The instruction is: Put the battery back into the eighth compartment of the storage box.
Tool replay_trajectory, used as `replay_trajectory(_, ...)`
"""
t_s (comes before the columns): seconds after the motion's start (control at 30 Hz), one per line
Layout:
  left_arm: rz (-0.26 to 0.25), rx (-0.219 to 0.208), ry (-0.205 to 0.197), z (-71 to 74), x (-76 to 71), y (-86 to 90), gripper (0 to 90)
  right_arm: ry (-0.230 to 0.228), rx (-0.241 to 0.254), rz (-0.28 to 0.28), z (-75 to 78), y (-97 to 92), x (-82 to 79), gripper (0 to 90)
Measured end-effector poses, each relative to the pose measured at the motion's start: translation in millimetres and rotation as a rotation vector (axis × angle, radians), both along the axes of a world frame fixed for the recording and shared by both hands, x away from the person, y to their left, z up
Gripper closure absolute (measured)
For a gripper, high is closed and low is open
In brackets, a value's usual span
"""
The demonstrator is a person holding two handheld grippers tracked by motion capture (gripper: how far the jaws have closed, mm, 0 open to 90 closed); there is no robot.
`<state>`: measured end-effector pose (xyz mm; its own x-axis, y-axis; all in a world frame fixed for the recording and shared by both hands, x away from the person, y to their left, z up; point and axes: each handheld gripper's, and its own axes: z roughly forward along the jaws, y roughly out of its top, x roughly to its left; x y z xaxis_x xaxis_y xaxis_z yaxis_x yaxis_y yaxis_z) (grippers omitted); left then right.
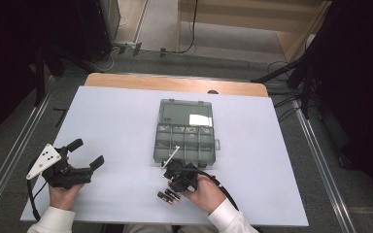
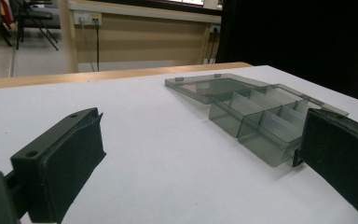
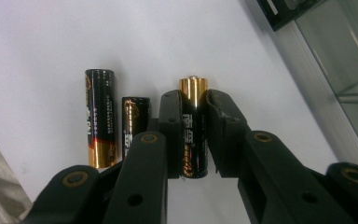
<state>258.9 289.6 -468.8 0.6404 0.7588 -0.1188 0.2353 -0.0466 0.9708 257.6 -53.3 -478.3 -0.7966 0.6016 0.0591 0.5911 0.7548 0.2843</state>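
Observation:
Three black-and-gold batteries lie on the white table [image 1: 116, 126] near its front edge. My right gripper [image 3: 192, 100] is shut on one battery [image 3: 194, 135], with both pads pressing its sides and the gold tip sticking out past them. The other two batteries [image 3: 98, 116] [image 3: 135, 114] lie side by side just to its left. In the high view the right gripper [image 1: 171, 188] points down at the batteries [image 1: 167, 196], just in front of the open grey compartment box [image 1: 156, 145]. My left gripper [image 1: 88, 154] rests at the table's left, open and with nothing between its pads.
The box [image 2: 261, 126] has several small compartments and its clear lid [image 1: 184, 112] lies flat behind them. In the left gripper view, the open left gripper [image 2: 200, 121] looks across bare table toward it. A wooden strip [image 1: 175, 83] edges the far side; dark stands flank the table.

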Motion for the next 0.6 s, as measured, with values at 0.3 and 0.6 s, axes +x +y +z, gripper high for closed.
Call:
replay_trajectory(0.3, 0.001, -0.011, -0.005, 0.8, -0.1, 1.4, 0.0, 0.004, 0.103, -0.085, -0.1, -16.4, -3.7, 78.1)
replay_trajectory(0.6, -0.006, -0.016, -0.004, 0.3, 0.5, 0.7, 0.0, -0.018, 0.2, -0.147, 7.0, -36.5, -2.2, 78.1)
